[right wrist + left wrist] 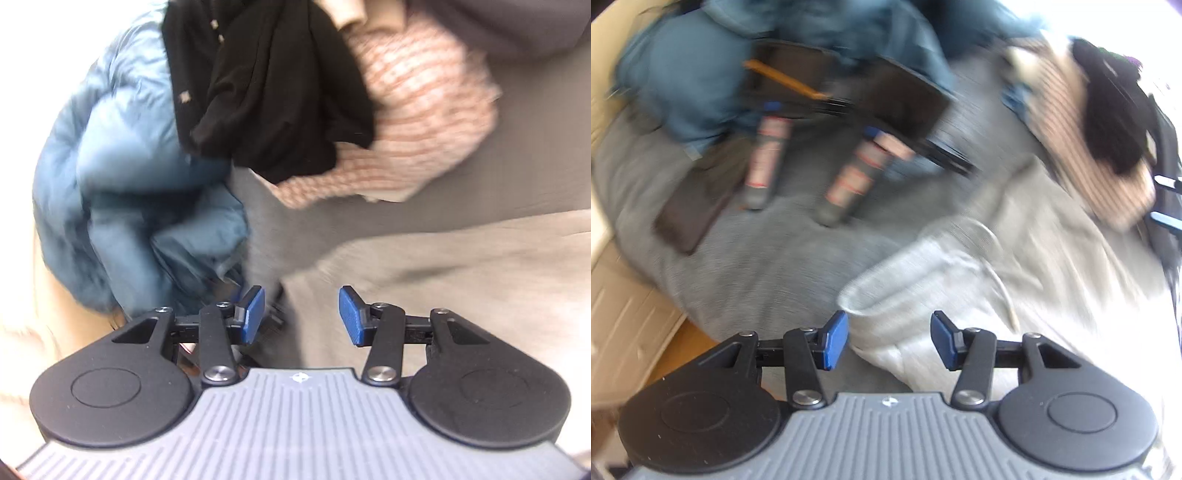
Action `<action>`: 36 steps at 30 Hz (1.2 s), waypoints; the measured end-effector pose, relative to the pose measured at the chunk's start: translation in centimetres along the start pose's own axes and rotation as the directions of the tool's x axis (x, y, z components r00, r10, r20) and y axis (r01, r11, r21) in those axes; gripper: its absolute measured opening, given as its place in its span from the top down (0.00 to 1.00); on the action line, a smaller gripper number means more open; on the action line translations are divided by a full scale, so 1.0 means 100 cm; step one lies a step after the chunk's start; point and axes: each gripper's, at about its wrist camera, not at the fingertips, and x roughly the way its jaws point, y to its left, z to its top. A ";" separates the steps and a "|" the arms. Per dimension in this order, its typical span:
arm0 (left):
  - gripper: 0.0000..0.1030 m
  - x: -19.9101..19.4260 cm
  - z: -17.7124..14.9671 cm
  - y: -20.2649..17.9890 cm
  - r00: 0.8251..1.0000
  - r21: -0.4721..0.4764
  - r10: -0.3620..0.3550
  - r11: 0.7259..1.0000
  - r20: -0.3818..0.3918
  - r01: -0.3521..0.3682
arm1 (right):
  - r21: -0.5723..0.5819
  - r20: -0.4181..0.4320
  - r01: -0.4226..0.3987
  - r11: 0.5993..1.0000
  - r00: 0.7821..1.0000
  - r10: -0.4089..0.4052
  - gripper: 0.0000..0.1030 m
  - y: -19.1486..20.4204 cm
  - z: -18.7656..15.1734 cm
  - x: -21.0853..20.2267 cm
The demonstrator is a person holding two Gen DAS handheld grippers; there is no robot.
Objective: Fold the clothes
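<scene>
A light grey garment with a drawstring (1015, 280) lies crumpled on a darker grey cover (757, 266). My left gripper (889, 339) hangs just above its rolled edge, blue pads (834, 339) apart and touching nothing. In the left wrist view, blurred, my right gripper (792, 208) points down at the cover further back, fingers spread. In the right wrist view, my right gripper (302, 314) is open over the edge of the same pale garment (443, 266), nothing between its pads (351, 314).
A pile lies beyond: a pink-and-white striped garment (417, 122) (1082, 147), a black one (266, 85) (1108, 103) on top, and a blue padded jacket (122, 184). Cream drawers (624, 295) and wooden floor border the cover on the left.
</scene>
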 end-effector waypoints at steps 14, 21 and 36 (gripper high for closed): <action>0.48 0.025 -0.049 -0.086 0.984 0.150 -0.001 0.988 -0.179 0.028 | -0.371 -0.059 0.494 0.786 0.832 -0.551 0.57 -0.128 -0.177 -0.151; 0.48 0.013 -0.061 -0.111 0.970 0.163 0.098 0.985 -0.221 -0.062 | -0.526 0.002 0.527 0.667 0.786 -0.619 0.57 -0.171 -0.208 -0.148; 0.45 -0.042 -0.088 -0.133 0.957 0.136 0.239 0.967 -0.165 -0.217 | 0.789 0.194 -0.198 0.581 0.978 0.070 0.50 -0.346 -0.138 -0.142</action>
